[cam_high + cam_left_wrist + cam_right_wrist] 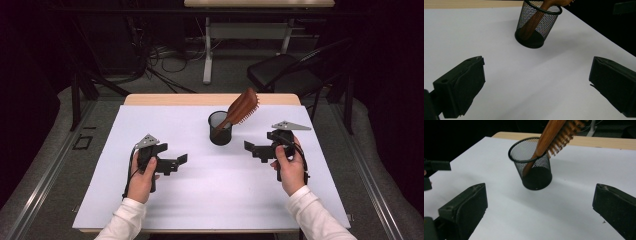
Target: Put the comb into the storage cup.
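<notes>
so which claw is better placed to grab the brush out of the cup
Probably the right claw: the hairbrush leans out of the mesh cup toward its side. The left claw sits lower left, away from the head. Both are open.

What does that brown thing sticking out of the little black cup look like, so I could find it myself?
Start at the white sheet covering the table, then find the black mesh cup near its middle. The wooden hairbrush stands handle-down inside, leaning to the right, its bristled head above the rim. It is the one brown, wooden thing there.
</notes>
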Demonstrator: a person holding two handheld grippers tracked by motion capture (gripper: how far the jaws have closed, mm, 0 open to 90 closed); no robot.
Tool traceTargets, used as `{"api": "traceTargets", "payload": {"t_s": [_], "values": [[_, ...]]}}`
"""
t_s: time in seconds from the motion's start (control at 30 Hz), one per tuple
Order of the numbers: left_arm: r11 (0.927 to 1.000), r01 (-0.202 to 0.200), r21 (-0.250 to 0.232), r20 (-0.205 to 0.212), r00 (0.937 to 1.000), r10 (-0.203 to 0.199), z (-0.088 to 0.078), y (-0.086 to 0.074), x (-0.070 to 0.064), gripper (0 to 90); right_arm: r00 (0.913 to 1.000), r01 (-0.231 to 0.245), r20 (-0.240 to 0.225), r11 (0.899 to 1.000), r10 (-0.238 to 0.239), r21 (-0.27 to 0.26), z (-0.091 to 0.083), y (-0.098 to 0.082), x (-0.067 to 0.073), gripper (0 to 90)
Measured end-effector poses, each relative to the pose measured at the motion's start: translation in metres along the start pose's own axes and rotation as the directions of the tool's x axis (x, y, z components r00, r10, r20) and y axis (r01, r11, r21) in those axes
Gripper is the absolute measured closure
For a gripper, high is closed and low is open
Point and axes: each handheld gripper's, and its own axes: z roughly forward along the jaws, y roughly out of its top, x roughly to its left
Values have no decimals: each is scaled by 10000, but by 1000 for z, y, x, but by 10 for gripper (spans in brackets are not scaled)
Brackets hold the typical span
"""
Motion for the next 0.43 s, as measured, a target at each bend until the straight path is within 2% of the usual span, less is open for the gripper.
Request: {"api": "traceTargets", "payload": {"t_s": [0.17,0.43], "values": [[10000,-4,7,17,10000,4,0,0,0,5,9988,469,-125,9988,-467,105,3,-16,11,0],[10000,-52,-53,-20,10000,52,0,0,1,5,9979,278,-595,9994,-266,182,7,-33,20,0]]}}
